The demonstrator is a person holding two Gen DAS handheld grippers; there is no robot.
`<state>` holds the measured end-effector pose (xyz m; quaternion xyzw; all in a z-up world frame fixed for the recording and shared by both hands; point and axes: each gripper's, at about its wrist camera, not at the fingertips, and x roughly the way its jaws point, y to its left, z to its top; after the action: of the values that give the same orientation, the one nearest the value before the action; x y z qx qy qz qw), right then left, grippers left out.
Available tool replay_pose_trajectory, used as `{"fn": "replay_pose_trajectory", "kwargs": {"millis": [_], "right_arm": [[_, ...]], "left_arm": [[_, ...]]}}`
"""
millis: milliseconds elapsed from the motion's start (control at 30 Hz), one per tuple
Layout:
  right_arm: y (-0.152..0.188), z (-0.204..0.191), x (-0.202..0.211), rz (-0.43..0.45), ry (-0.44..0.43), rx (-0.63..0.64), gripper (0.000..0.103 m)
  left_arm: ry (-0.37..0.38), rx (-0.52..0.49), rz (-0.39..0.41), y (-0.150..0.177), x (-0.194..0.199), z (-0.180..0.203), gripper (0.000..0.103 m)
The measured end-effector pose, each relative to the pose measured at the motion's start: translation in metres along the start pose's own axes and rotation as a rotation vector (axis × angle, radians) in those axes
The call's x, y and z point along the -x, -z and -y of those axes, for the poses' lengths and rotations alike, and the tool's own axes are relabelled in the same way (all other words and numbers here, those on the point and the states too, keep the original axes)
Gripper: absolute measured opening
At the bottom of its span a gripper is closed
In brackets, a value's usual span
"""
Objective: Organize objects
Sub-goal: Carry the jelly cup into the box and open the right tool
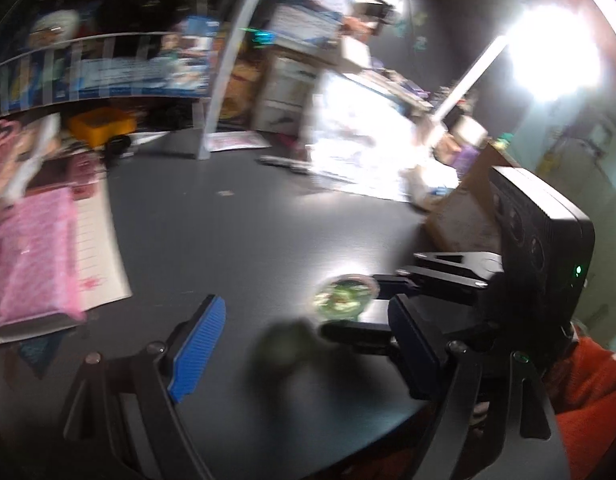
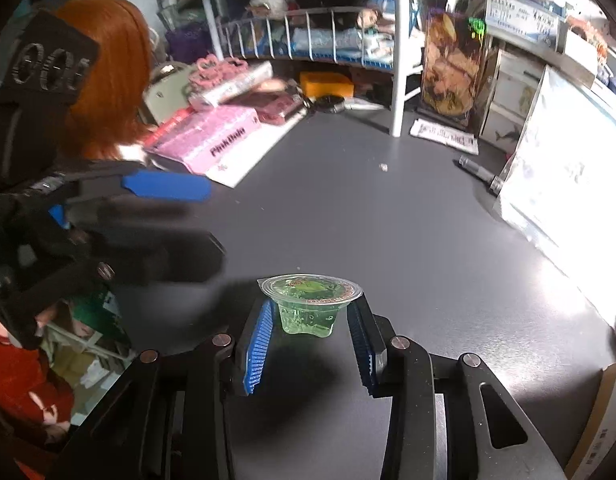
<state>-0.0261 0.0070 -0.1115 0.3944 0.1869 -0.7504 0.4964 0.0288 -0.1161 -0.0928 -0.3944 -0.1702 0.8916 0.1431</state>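
A small clear cup of green jelly [image 2: 309, 306] with a sealed lid sits between the blue pads of my right gripper [image 2: 313, 334], which is shut on it and holds it just above the dark table [image 2: 388, 208]. In the left wrist view the cup [image 1: 345, 295] shows blurred, held in the right gripper [image 1: 372, 304] at the right. My left gripper [image 1: 304, 344] is open and empty over the table; it also shows in the right wrist view [image 2: 176, 216] at the left, apart from the cup.
A pink box [image 2: 212, 136] and stacked packets lie at the table's left. A white wire shelf [image 2: 320, 36] with toys stands at the back. A picture stand [image 2: 452, 68], a paper leaflet [image 2: 444, 134], a pen [image 2: 480, 172] and a white board [image 2: 568, 192] are at the right.
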Motion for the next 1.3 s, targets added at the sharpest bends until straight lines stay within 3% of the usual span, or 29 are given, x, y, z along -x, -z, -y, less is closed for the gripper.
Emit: {"fn": "replay_pose_trajectory", "kwargs": {"millis": [100, 200, 500, 700, 933, 1100, 1300], "right_arm": [[-0.003, -0.004, 0.021, 0.041, -0.02, 0.014, 0.033], [-0.007, -0.012, 0.048, 0.091, 0.006, 0.058, 0.033], [-0.007, -0.016, 0.117, 0.21, 0.117, 0.175, 0.033], [0.001, 0.01, 0.157, 0.243, 0.209, 0.145, 0.033], [0.02, 0.057, 0.204, 0.256, 0.304, 0.068, 0.033], [0.028, 0.093, 0.228, 0.231, 0.378, 0.004, 0.033], [0.04, 0.133, 0.241, 0.161, 0.371, -0.103, 0.033]], "left_arm": [[0.072, -0.008, 0.011, -0.007, 0.002, 0.016, 0.079], [0.151, 0.015, -0.004, -0.018, 0.003, 0.028, 0.059], [0.23, -0.117, 0.009, -0.057, 0.011, 0.094, 0.043], [0.233, -0.223, 0.004, -0.084, -0.002, 0.147, 0.043], [0.296, -0.313, -0.034, -0.115, -0.037, 0.207, 0.043], [0.343, -0.353, -0.086, -0.135, -0.067, 0.244, 0.043], [0.346, -0.375, -0.168, -0.147, -0.104, 0.275, 0.043]]}}
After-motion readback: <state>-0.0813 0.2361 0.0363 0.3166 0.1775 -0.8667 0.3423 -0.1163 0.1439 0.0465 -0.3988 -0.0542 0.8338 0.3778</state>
